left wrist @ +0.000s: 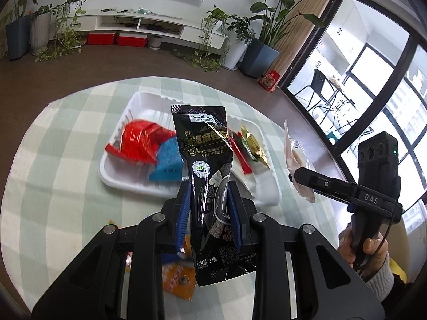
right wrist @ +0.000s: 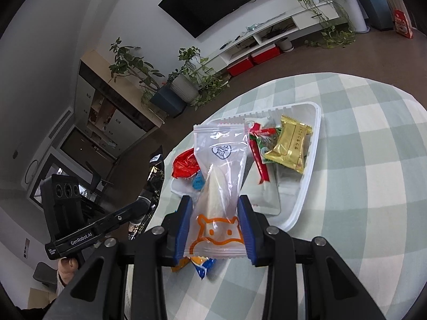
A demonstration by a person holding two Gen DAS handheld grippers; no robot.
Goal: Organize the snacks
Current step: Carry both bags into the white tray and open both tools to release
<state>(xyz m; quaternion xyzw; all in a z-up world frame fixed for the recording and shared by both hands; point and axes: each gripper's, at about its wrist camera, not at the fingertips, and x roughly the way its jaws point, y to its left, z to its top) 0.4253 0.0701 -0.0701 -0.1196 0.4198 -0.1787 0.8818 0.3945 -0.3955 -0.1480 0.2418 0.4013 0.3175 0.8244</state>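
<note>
- Worktop [left wrist: 66,160]: round, under a pale green and white checked cloth.
- Television [right wrist: 221,2]: dark, wall-mounted.
- White media shelf [left wrist: 160,24]: long and low, below the television.
- Two red boxes [left wrist: 117,38]: on the floor under the shelf.
- Potted plants [left wrist: 264,21]: along the wall.

Bright daylight comes in through the big window [left wrist: 373,85], which looks washed out white. Both views bend strongly and go dark at the corners. The red snack pack [left wrist: 138,144] on the white tray [left wrist: 114,178] looks smeared and blurry.
</note>
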